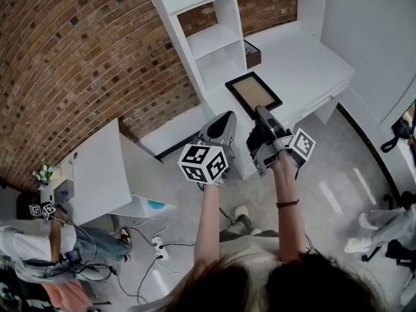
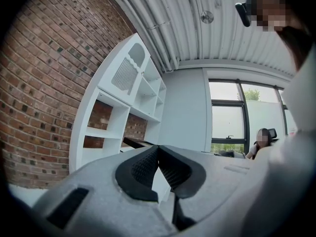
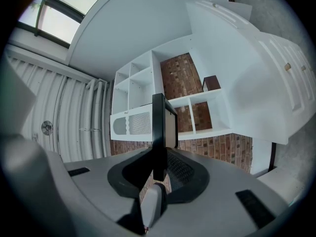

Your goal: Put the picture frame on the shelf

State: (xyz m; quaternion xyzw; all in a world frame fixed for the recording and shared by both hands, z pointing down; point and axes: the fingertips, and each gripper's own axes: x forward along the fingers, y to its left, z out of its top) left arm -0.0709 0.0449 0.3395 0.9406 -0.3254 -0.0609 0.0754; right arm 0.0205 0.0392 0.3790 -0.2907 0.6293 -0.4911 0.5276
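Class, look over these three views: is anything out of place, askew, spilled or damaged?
Nothing looks spilled or broken. Only the picture frame is out of place: the right claw grips it by one edge, in the air in front of the white shelf rather than standing on it.

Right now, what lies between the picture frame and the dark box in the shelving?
Head view: only bare white desk top between picture frame and dark box.
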